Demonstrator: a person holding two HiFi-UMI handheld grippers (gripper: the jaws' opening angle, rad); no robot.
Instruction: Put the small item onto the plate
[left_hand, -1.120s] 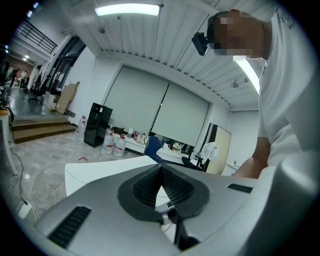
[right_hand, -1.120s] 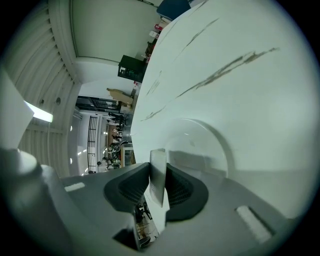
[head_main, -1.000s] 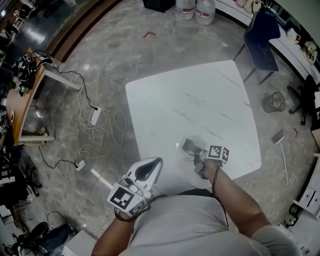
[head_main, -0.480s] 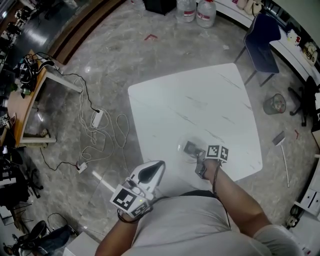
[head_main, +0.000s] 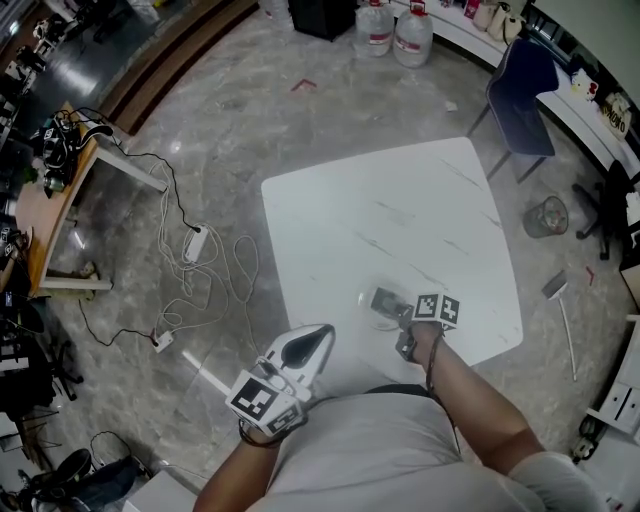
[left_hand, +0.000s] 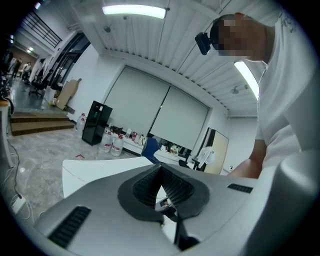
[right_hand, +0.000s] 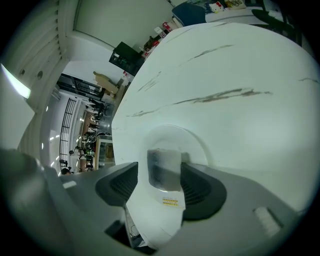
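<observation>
Your right tool (right_hand: 163, 175) has just spread its jaws, evidently to leave the small translucent grey block (right_hand: 164, 165) between them on the round white plate (right_hand: 194, 142); left tool (left_hand: 161, 172) closed, idle.

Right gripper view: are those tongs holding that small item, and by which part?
Nothing is held. The right tongs have just been opening; the small item lies free between their jaws on the plate. The left tongs are shut, empty.

Lab: cluttered workbench (head_main: 45, 205), floor cables (head_main: 215, 275), water jugs (head_main: 396, 30).
</observation>
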